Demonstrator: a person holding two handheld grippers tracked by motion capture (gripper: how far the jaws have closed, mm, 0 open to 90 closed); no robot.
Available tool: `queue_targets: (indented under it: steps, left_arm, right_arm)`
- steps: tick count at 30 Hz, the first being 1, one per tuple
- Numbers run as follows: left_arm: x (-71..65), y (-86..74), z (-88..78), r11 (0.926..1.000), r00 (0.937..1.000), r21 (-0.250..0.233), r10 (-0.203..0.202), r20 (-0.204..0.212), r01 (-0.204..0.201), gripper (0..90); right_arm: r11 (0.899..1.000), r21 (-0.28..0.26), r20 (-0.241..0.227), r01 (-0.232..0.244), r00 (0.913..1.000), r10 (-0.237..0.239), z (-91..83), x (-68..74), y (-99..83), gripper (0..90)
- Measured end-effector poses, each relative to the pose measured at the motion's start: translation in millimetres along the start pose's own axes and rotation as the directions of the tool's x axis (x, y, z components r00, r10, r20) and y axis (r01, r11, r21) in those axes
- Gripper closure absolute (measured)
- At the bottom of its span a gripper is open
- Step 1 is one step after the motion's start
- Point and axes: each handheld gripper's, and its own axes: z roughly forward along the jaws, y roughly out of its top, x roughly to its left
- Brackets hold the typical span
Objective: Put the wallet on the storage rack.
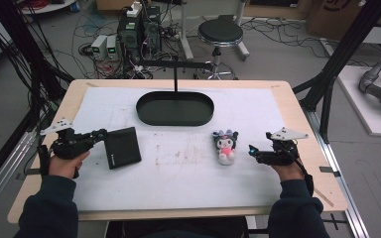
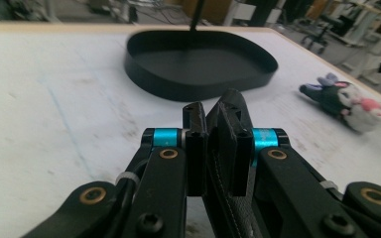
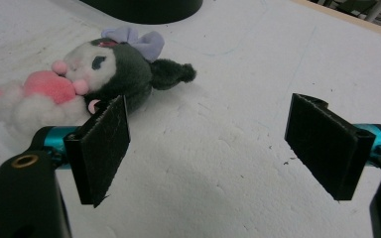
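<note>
Two grippers, one loaded

Left gripper (image 1: 100, 134) jaws clamped on the edge of a black wallet (image 1: 122, 147), left of centre in the high view. Right gripper (image 3: 208, 148) jaws wide apart, holding nothing, low over the white table cover (image 1: 188, 168). Plush toy (image 1: 225, 145) lies just left of it. Black oval tray (image 1: 174, 108) sits upper centre.

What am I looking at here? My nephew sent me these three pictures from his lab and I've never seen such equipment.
A person sits at a table with a hand-held gripper in each hand. One picture looks down from above; the other two come from cameras riding on each tool. The left hand-held gripper is shut on the edge of a flat black wallet. The right hand-held gripper is open, holding nothing, beside a plush toy lying on its back. Farther back sits an empty black oval tray.
</note>
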Motion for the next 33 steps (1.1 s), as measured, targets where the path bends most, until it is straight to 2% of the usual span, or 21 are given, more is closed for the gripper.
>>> queue_targets:
  steps: [1,2,4,5,7,8,9,11,12,13,15,17,19,20,22,26,30,31,33]
  left_arm:
    - [-0.9,4.8,-4.2,0.9996,0.9995,-0.014,0.024,-0.022,-0.025,82.1]
    - [-0.9,4.8,-4.2,0.9996,0.9995,-0.014,0.024,-0.022,-0.025,82.2]
    - [-1.5,8.9,-6.6,0.9987,0.9979,-0.012,0.05,-0.042,-0.05,82.2]
    - [-3.0,13.2,-8.5,0.996,0.9936,0.003,0.089,-0.07,-0.089,82.2]
    - [-6.8,20.3,-10.3,0.9905,0.9859,0.012,0.137,-0.096,-0.137,82.2]
    - [-11.2,28.1,-11.6,0.9841,0.9776,0.025,0.178,-0.113,-0.176,82.3]
    - [-11.2,28.1,-11.6,0.9841,0.9776,0.025,0.178,-0.113,-0.176,82.3]
    - [-16.6,37.8,-10.8,0.9756,0.97,0.047,0.218,-0.107,-0.214,82.4]
    - [-21.7,47.7,-7.3,0.9675,0.9658,0.07,0.248,-0.076,-0.243,82.4]
    - [-21.7,47.7,-7.3,0.9675,0.9658,0.07,0.248,-0.076,-0.243,82.5]
    - [-28.7,57.3,-0.6,0.9523,0.9569,0.117,0.288,-0.037,-0.282,82.5]
    - [-37.3,64.6,8.2,0.9295,0.9437,0.17,0.331,0.009,-0.327,82.5]
    - [-45.2,67.8,19.5,0.909,0.9324,0.209,0.357,0.058,-0.361,82.5]
    - [-49.3,67.7,26.8,0.9021,0.9287,0.221,0.361,0.083,-0.371,82.5]
    - [-54.1,68.8,35.0,0.9091,0.9313,0.203,0.349,0.105,-0.363,82.5]
    - [-64.0,72.1,48.9,0.9027,0.9269,0.214,0.353,0.126,-0.373,82.6]
    - [-74.4,74.0,64.1,0.8938,0.9208,0.226,0.363,0.142,-0.388,82.7]
    - [-80.0,74.0,73.5,0.8892,0.918,0.234,0.365,0.154,-0.393,82.7]
    - [-83.6,73.6,79.7,0.8862,0.916,0.239,0.366,0.164,-0.397,82.8]
  right_arm:
    - [1.0,0.0,-0.001,-0.001,1.0,0.001,0.0,0.0,-0.1,18.0]
    - [1.0,0.001,0.002,0.0,1.0,0.0,-0.1,-0.1,-0.2,18.0]
    - [1.0,0.001,0.003,-0.004,1.0,0.004,-0.3,0.2,-0.2,18.0]
    - [1.0,0.001,0.003,-0.004,1.0,0.004,-0.3,0.2,-0.2,18.0]
    - [1.0,0.0,0.005,-0.001,1.0,0.001,-0.7,-0.1,-0.4,18.0]
    - [1.0,0.0,0.006,-0.002,1.0,0.002,-1.1,-0.4,-0.6,18.0]
    - [1.0,0.0,0.006,-0.002,1.0,0.002,-1.1,-0.4,-0.6,18.0]
    - [1.0,-0.003,0.008,-0.006,0.9999,0.006,-1.6,-1.4,-1.0,18.0]
    - [1.0,-0.002,0.009,-0.007,0.9999,0.007,-1.7,-1.6,-0.9,18.0]
    - [1.0,-0.002,0.01,-0.01,0.9999,0.01,-1.8,-1.7,-0.6,18.0]
    - [1.0,-0.004,0.008,-0.006,0.9999,0.006,-1.4,-1.5,0.2,18.0]
    - [1.0,-0.005,0.007,0.001,1.0,-0.001,-0.8,-1.0,0.9,18.0]
    - [1.0,-0.004,0.007,-0.004,1.0,0.004,-0.5,-0.6,1.2,17.9]
    - [1.0,-0.004,0.006,-0.002,1.0,0.002,-0.2,-0.9,1.4,18.0]
    - [1.0,-0.005,0.006,-0.001,1.0,0.001,-0.2,-1.0,1.4,18.0]
    - [1.0,-0.005,0.005,-0.004,1.0,0.004,-0.6,-1.5,1.1,18.0]
    - [1.0,-0.006,0.004,-0.003,1.0,0.003,-0.5,-1.5,1.1,18.0]
    - [1.0,-0.005,0.005,-0.001,1.0,0.001,-0.5,-1.4,1.2,17.9]
    - [1.0,-0.006,0.004,-0.001,1.0,0.001,-0.6,-1.5,1.2,17.9]
